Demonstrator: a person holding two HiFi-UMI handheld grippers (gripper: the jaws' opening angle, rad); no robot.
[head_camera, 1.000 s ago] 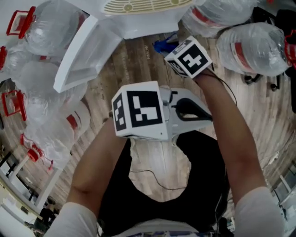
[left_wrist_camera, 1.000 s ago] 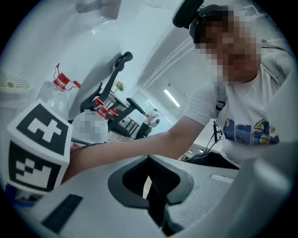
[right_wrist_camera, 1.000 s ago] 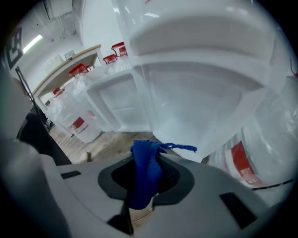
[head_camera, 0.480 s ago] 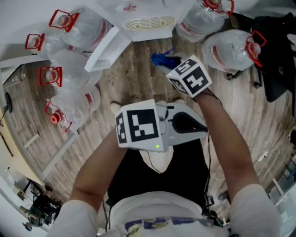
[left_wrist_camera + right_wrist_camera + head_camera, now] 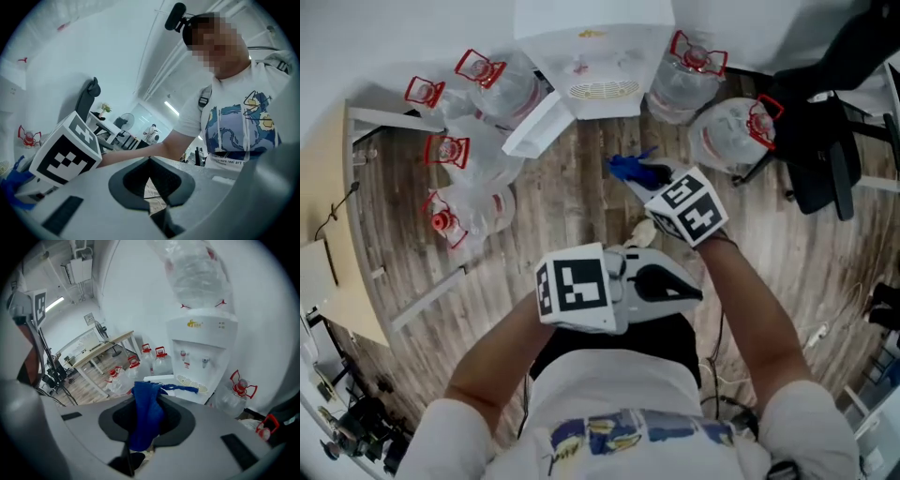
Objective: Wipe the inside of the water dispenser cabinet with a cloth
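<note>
Right gripper view: cloth (image 5: 146,414) btwn jaws

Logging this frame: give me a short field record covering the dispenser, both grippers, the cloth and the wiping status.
water dispenser: upright, its lower cabinet door swung open
water bottles: several on the floor at both sides of the dispenser
left gripper: jaws together, empty, facing back at the person
right gripper: shut on the blue cloth, pointed toward the dispenser
cloth state: bunched, hanging from the jaws
wiping: not under way; cloth is away from the dispenser
</note>
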